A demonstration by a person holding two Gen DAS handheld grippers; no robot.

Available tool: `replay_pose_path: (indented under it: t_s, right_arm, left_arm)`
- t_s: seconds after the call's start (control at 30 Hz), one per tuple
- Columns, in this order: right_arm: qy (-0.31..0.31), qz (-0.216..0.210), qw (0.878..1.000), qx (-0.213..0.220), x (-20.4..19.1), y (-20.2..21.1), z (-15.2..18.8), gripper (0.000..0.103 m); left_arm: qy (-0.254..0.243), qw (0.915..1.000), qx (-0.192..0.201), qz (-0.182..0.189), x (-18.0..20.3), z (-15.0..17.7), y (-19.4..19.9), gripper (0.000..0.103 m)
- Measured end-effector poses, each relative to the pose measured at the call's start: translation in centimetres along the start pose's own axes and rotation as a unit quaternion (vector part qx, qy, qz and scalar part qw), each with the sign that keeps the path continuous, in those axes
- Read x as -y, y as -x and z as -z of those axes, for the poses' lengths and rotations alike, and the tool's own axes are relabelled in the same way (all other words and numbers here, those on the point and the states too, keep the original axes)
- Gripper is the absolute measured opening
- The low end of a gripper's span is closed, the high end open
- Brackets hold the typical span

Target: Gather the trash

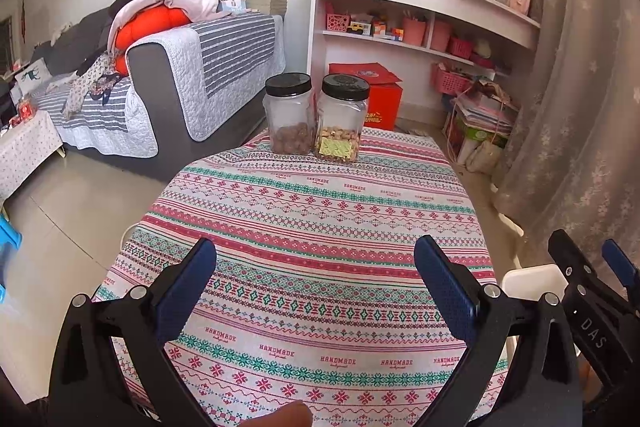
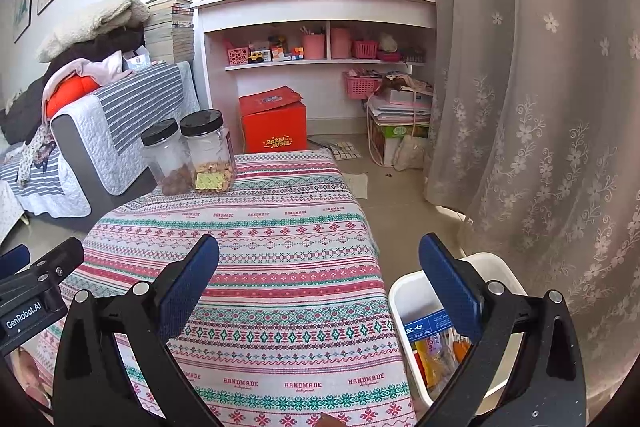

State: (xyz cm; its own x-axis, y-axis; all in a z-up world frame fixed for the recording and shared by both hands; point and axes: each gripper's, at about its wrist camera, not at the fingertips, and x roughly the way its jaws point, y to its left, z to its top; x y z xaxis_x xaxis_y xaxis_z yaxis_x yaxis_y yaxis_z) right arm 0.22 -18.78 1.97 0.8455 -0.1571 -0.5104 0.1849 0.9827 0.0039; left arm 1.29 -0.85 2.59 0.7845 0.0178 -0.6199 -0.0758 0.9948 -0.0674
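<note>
Both grippers hover level above the patterned tablecloth [image 1: 320, 227], fingers spread wide and holding nothing: the left gripper [image 1: 316, 291] and the right gripper [image 2: 320, 287]. At lower right of the right view, a white bin [image 2: 404, 291] holds wrappers [image 2: 432, 347]. Two jars [image 1: 316, 115] stand at upper centre.

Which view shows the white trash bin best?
Right wrist. There the white trash bin sits beside the table with its rim open to view and wrappers visible inside, partly behind the right gripper. The left wrist view shows only a corner of the bin, contents hidden.
</note>
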Motion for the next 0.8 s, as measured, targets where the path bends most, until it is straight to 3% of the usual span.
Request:
replay_pose_path:
  t_s: [0.8]
  right_arm:
    - [0.009, -0.006, 1.000, 0.013, -0.42, 0.29, -0.15, 0.096]
  left_arm:
    - [-0.003, 1.0000, 0.003, -0.006, -0.25, -0.13, 0.33, 0.096]
